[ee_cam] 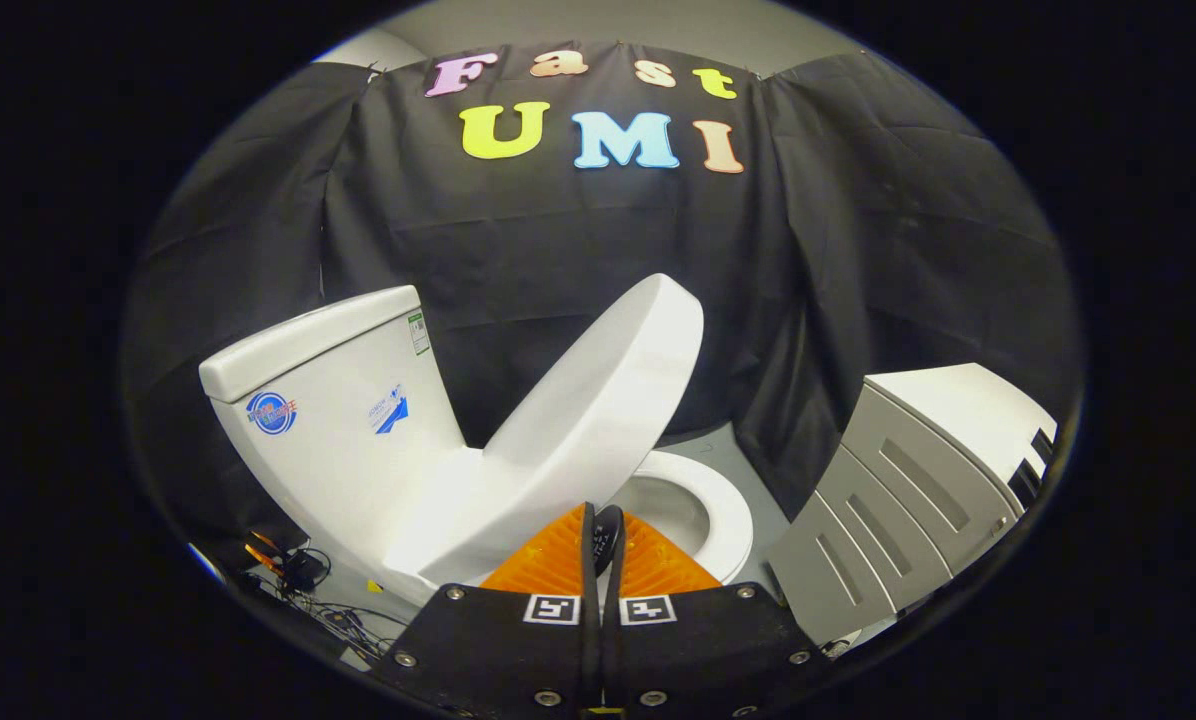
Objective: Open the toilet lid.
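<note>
A white toilet stands ahead with its tank [338, 420] to the left. The toilet lid [598, 400] is lifted about halfway and slants up away from the seat ring [733, 525], so part of the bowl shows beneath it. My gripper [601, 535] sits at the lid's near lower edge, just in front of the seat. The fingers are pressed together and nothing shows between them. Whether the fingertips touch the lid's underside I cannot tell.
A grey cabinet [918, 480] with slotted drawer fronts stands close to the right of the bowl. Loose cables and small tools [303, 575] lie on the floor left of the toilet base. Black cloth walls in the booth behind.
</note>
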Action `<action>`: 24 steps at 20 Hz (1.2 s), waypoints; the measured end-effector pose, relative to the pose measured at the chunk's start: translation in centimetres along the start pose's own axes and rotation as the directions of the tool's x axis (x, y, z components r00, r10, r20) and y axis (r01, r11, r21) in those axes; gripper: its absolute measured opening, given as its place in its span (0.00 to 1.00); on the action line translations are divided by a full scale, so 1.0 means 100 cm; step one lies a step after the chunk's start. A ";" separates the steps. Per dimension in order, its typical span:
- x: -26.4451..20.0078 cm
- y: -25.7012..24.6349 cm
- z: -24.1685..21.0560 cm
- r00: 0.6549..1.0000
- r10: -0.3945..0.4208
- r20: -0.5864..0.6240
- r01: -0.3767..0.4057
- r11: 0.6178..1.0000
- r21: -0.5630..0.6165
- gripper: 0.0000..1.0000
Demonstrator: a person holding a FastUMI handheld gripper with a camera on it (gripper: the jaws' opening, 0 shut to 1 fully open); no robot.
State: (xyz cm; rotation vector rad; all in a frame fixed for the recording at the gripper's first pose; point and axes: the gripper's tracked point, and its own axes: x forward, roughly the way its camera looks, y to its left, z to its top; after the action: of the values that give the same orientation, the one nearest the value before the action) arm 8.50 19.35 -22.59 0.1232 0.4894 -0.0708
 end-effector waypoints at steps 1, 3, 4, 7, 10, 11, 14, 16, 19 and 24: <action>-0.001 0.003 0.002 1.000 0.001 -0.001 -0.002 1.000 -0.003 0.00; -0.001 0.008 0.005 1.000 -0.003 -0.006 0.003 1.000 -0.008 0.00; -0.003 0.010 0.005 1.000 -0.009 -0.006 0.009 1.000 0.004 0.00; -0.006 0.019 0.011 1.000 -0.031 0.001 0.031 0.999 0.013 0.00; -0.007 0.024 0.015 0.998 -0.067 -0.003 0.067 0.998 0.014 0.00; -0.009 0.028 0.018 0.997 -0.075 0.003 0.074 0.997 0.020 0.00; -0.010 0.037 0.022 0.995 -0.093 0.018 0.093 0.996 -0.003 0.00; -0.011 0.043 0.024 0.995 -0.092 0.029 0.092 0.996 -0.013 0.00; -0.012 0.051 0.030 0.994 -0.099 0.038 0.101 0.994 -0.030 0.00; -0.016 0.070 0.039 0.993 -0.104 0.063 0.110 0.988 -0.109 0.00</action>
State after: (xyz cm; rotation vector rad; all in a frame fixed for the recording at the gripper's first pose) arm 9.53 25.83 -17.74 -0.0154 0.4419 -0.1511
